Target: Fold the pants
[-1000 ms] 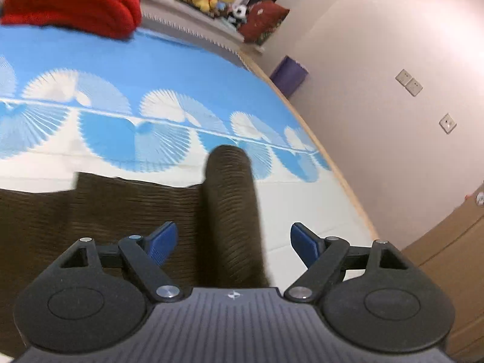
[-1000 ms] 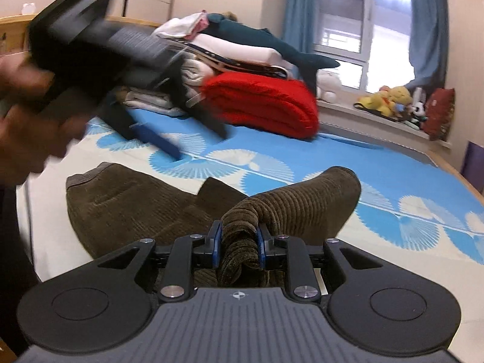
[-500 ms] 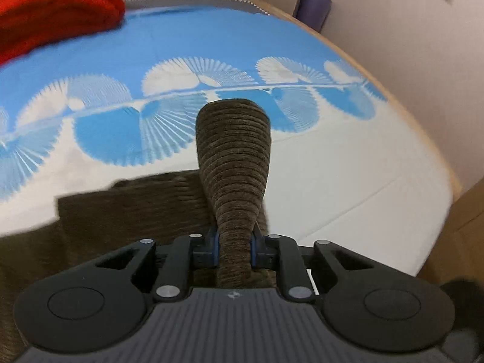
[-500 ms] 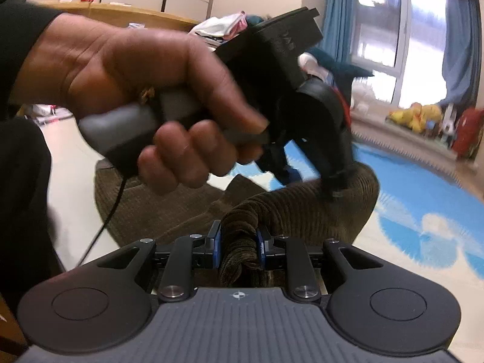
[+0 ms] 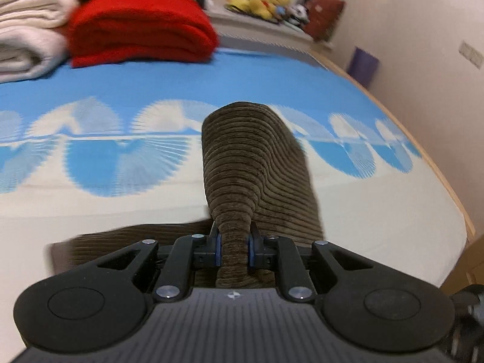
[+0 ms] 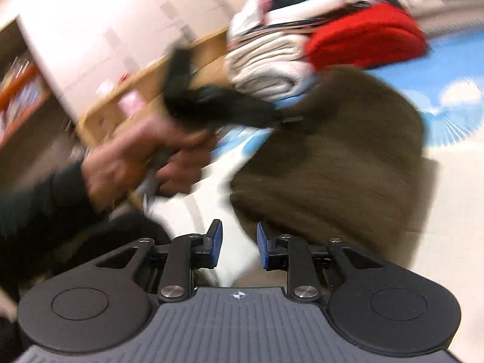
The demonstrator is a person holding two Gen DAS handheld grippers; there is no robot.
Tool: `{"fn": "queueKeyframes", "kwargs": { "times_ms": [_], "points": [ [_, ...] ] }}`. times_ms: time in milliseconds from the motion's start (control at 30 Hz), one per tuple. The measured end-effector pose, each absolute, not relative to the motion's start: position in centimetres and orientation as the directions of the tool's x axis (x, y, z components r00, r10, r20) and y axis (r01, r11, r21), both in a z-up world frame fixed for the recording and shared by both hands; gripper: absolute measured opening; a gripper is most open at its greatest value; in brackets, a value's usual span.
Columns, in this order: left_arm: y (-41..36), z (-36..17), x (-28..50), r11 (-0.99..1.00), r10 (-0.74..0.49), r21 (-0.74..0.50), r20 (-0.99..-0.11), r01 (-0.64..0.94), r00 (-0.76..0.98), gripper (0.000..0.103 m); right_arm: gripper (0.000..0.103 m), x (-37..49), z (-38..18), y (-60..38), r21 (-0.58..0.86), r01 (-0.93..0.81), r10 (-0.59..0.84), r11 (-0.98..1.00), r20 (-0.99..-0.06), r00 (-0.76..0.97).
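In the left wrist view, the blue-padded fingers [image 5: 218, 249] of the left gripper [image 5: 234, 249] are seen clamped together on a bunched fold of the brown corduroy pants [image 5: 251, 163]. From that pinch the ribbed cloth rises as a rounded hump away from the camera, while a flatter part of the garment is spread low to the left, lying on the bed sheet patterned with blue and white fans [image 5: 127, 151]. Farther off on the bed, at the left, a folded red blanket [image 5: 139, 30] is stacked beside cream folded blankets [image 5: 27, 39]. Yellow stuffed toys [image 5: 263, 0] are lined up on the far ledge, and a pale wall [image 5: 423, 45] runs along the right.

In the right wrist view, which is heavily blurred, the fingers [image 6: 217, 243] of the right gripper [image 6: 239, 243] are held apart, and nothing is gripped between them; only white sheet is seen in the gap. The brown pants [image 6: 348, 166] are heaped just beyond and to the right of the fingers. At the left, the person's left hand [image 6: 142, 154] is wrapped around the handle of the other black gripper [image 6: 217, 106], whose tip meets the upper edge of the cloth.
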State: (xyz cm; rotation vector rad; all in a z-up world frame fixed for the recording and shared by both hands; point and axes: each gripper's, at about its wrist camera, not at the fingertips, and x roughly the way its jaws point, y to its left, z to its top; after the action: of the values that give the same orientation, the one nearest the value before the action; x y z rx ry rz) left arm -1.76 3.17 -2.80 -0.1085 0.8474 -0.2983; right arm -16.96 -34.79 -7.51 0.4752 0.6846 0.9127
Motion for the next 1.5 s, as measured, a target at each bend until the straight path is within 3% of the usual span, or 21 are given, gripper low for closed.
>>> {"fn": "queueKeyframes", "kwargs": {
  "times_ms": [200, 433, 500, 567, 600, 667, 733, 900, 1000, 1033, 1067, 1100, 1167, 1233, 1267, 1500],
  "points": [
    [14.1, -3.0, -2.4, 0.970, -0.227, -0.225, -0.720, 0.090, 0.655, 0.017, 0.047, -13.2, -8.8, -34.4, 0.715, -0.365, 0.765, 0.596, -0.369, 0.527],
    [23.3, -6.7, -2.7, 0.955, -0.186, -0.288, -0.776, -0.076, 0.602, 0.018, 0.049, -10.5, -11.5, -29.3, 0.664, -0.261, 0.681, 0.700, -0.513, 0.522],
    [24.9, -8.4, -2.3, 0.937, -0.211, -0.331, -0.786, -0.108, 0.581, 0.027, 0.056, -9.7, -11.8, -27.8, 0.644, -0.256, 0.666, 0.721, -0.542, 0.513],
    [26.5, -9.9, -1.6, 0.908, -0.210, -0.377, -0.789, -0.184, 0.578, 0.051, 0.067, -8.8, -12.2, -26.3, 0.619, -0.247, 0.643, 0.745, -0.571, 0.510],
    [27.4, -10.6, -1.2, 0.882, -0.239, -0.423, -0.781, -0.208, 0.577, 0.058, 0.072, -8.4, -12.3, -25.7, 0.609, -0.241, 0.633, 0.756, -0.585, 0.507],
    [28.6, -12.0, -0.6, 0.829, -0.305, -0.509, -0.760, -0.233, 0.574, 0.078, 0.078, -7.5, -13.1, -24.8, 0.591, -0.212, 0.607, 0.779, -0.624, 0.492],
    [28.7, -13.3, 0.2, 0.797, -0.351, -0.549, -0.759, -0.252, 0.548, 0.082, 0.084, -6.1, -14.0, -23.8, 0.581, -0.174, 0.585, 0.795, -0.659, 0.472],
    [27.9, -15.8, 1.8, 0.783, -0.420, -0.573, -0.773, -0.241, 0.475, 0.086, 0.084, -3.7, -16.7, -21.9, 0.605, -0.136, 0.600, 0.784, -0.685, 0.413],
    [28.0, -16.4, 2.5, 0.764, -0.452, -0.599, -0.762, -0.238, 0.464, 0.085, 0.084, -2.6, -18.4, -20.7, 0.640, -0.121, 0.633, 0.759, -0.683, 0.364],
    [27.9, -16.5, 2.6, 0.762, -0.456, -0.602, -0.761, -0.240, 0.461, 0.078, 0.084, -2.4, -18.6, -20.3, 0.642, -0.123, 0.637, 0.757, -0.683, 0.358],
    [27.7, -16.7, 2.9, 0.761, -0.460, -0.605, -0.758, -0.234, 0.463, 0.066, 0.084, -2.2, -18.6, -19.8, 0.638, -0.139, 0.640, 0.757, -0.681, 0.356],
    [27.7, -16.9, 3.4, 0.760, -0.466, -0.609, -0.753, -0.227, 0.464, 0.061, 0.082, -2.2, -18.4, -19.5, 0.626, -0.159, 0.635, 0.764, -0.682, 0.363],
    [26.9, -16.3, 3.9, 0.777, -0.461, -0.596, -0.757, -0.201, 0.463, 0.047, 0.069, -2.0, -17.5, -18.7, 0.589, -0.209, 0.620, 0.781, -0.687, 0.380],
    [26.1, -15.4, 4.4, 0.798, -0.445, -0.573, -0.768, -0.186, 0.460, 0.042, 0.046, -1.7, -16.7, -18.7, 0.574, -0.225, 0.613, 0.787, -0.688, 0.389],
    [25.7, -14.8, 4.7, 0.800, -0.440, -0.570, -0.768, -0.185, 0.465, 0.039, 0.042, -1.3, -16.0, -19.0, 0.584, -0.224, 0.621, 0.780, -0.680, 0.391],
    [19.6, -11.0, 8.3, 0.756, -0.502, -0.646, -0.675, -0.105, 0.541, 0.034, 0.038, 0.9, -8.8, -24.1, 0.559, -0.299, 0.626, 0.774, -0.599, 0.499]
  ]
}}
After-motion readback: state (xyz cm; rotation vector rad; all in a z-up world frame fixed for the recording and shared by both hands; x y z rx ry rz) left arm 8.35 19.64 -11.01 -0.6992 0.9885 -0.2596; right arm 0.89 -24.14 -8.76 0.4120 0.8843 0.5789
